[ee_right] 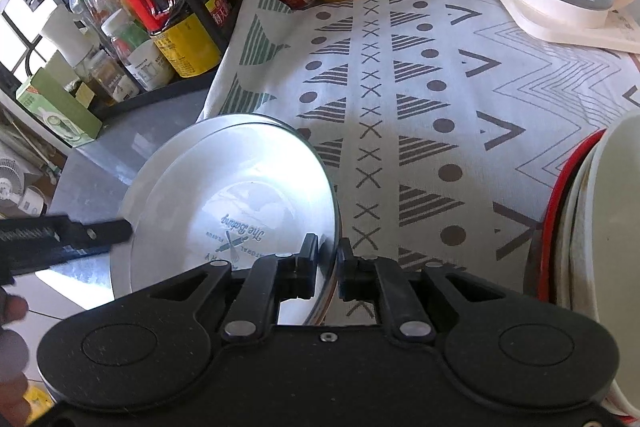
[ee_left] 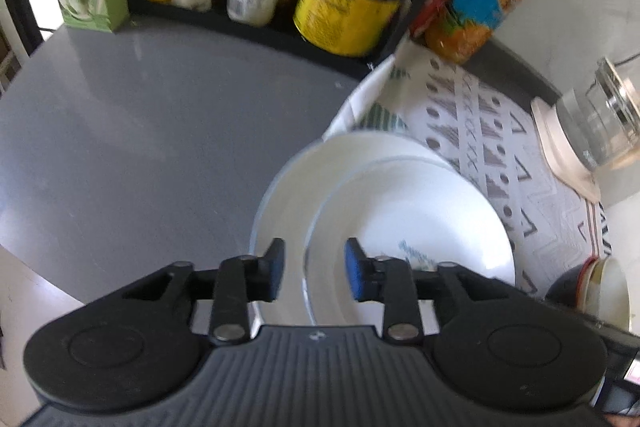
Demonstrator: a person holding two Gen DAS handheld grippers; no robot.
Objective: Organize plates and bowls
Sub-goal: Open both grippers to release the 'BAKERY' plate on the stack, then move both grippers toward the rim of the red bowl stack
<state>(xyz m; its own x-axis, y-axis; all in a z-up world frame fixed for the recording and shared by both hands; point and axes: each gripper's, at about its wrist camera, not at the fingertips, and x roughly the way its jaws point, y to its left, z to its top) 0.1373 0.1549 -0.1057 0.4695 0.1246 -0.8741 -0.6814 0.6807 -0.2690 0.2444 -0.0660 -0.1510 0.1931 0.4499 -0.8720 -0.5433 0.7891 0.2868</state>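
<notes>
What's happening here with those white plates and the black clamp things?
A person is sorting dishes with a handheld gripper in each hand. The right gripper is clamped on the rim of the top white plate, which sits on a larger plate at the edge of a patterned cloth. The left gripper is open at the plate's opposite rim, not gripping.

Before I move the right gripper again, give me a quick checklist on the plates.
1. Right gripper pinching the top plate's near rim: ok, jaws shut on it.
2. Left gripper clear of the rim: ok, jaws apart, pads not pressing.
3. Top plate sits on a second plate: ok, though offset, not centred.
4. Lower plate fully on the patterned cloth: not ok, it overhangs onto the grey counter.
5. Stack of bowls at right clear of the plates: ok.
6. Lower plate steady: cannot tell.
</notes>
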